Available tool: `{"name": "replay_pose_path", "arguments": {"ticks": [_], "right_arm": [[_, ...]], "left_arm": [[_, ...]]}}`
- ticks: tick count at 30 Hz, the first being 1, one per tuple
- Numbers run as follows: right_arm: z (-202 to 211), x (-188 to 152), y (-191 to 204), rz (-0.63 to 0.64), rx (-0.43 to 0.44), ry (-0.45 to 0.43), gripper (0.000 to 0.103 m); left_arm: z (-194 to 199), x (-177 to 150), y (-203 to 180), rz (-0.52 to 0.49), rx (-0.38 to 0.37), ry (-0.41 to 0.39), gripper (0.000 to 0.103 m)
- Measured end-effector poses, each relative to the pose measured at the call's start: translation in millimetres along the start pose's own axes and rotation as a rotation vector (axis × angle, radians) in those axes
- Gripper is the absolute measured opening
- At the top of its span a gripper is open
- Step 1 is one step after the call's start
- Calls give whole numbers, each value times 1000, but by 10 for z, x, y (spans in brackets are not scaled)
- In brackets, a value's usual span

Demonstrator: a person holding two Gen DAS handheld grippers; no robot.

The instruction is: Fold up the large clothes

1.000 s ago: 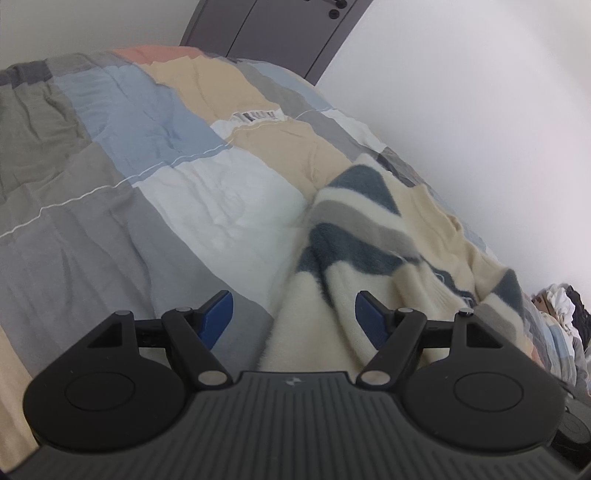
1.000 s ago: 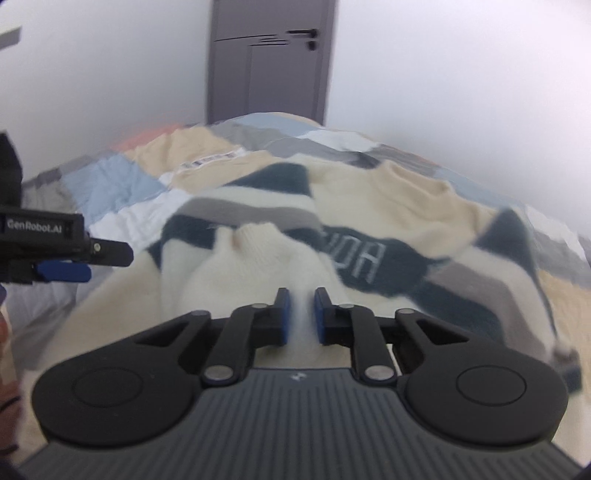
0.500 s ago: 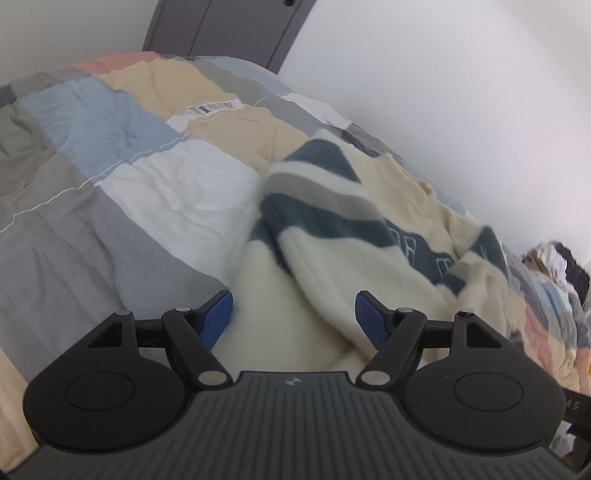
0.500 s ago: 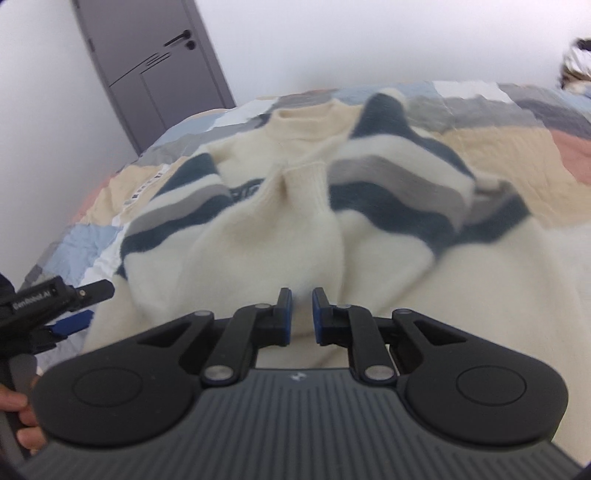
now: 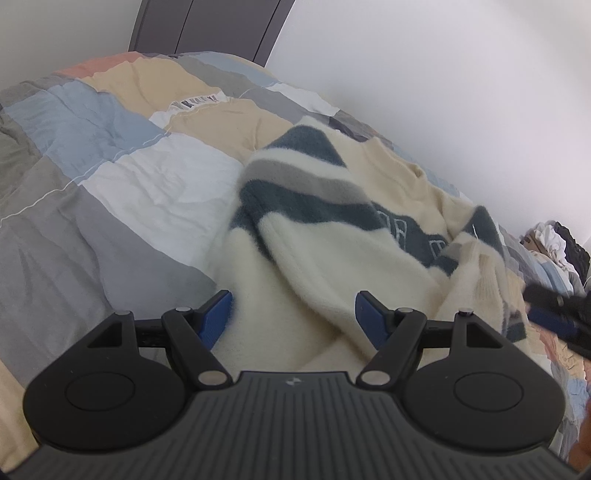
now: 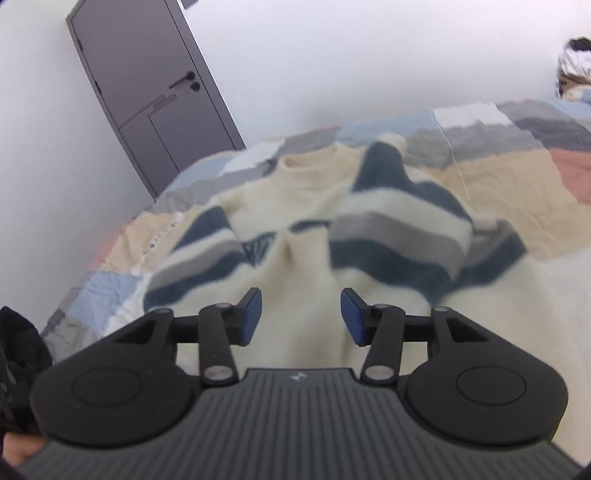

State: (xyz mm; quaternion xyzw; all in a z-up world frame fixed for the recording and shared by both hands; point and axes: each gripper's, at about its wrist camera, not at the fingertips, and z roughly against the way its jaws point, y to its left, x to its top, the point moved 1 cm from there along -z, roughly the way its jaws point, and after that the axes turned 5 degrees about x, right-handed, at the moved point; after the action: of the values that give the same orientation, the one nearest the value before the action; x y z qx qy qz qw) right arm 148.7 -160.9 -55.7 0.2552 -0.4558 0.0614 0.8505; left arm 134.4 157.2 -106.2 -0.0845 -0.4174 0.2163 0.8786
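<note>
Patchwork quilt (image 5: 110,206) in grey, blue, white and tan covers the bed on the left of the left wrist view, with a grey door (image 5: 207,26) behind it. Right of that lies the sweater (image 5: 332,236), cream with navy and grey stripes, spread on the quilt with one striped sleeve (image 5: 303,192) folded inward over the body. The left tongs (image 5: 293,314) hang over its cream lower part, spread wide and released, with the cloth below them and no pad pressing on it. At that view's right edge the right tongs (image 5: 554,314) show dark and blurred, and beyond them is a heap of clothes (image 5: 557,240).

In the right wrist view the door (image 6: 147,92) stands at the left, then the sweater (image 6: 306,206) lies collar away from the camera, both striped sleeves folded in across its chest. The right tongs (image 6: 301,314) have just been opening; they stand released above the cream cloth, nothing gripped between them.
</note>
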Motion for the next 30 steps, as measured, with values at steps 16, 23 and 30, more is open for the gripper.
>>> {"name": "replay_pose_path", "arguments": {"ticks": [16, 23, 30], "right_arm": [[-1045, 93, 229, -73, -120, 134, 50], [-1083, 78, 309, -42, -212, 178, 16], [-353, 132, 486, 42, -114, 55, 11]], "left_arm": [[-57, -51, -53, -53, 18, -3, 77], [-24, -52, 49, 19, -9, 3, 77], [9, -74, 95, 62, -17, 21, 77]]}}
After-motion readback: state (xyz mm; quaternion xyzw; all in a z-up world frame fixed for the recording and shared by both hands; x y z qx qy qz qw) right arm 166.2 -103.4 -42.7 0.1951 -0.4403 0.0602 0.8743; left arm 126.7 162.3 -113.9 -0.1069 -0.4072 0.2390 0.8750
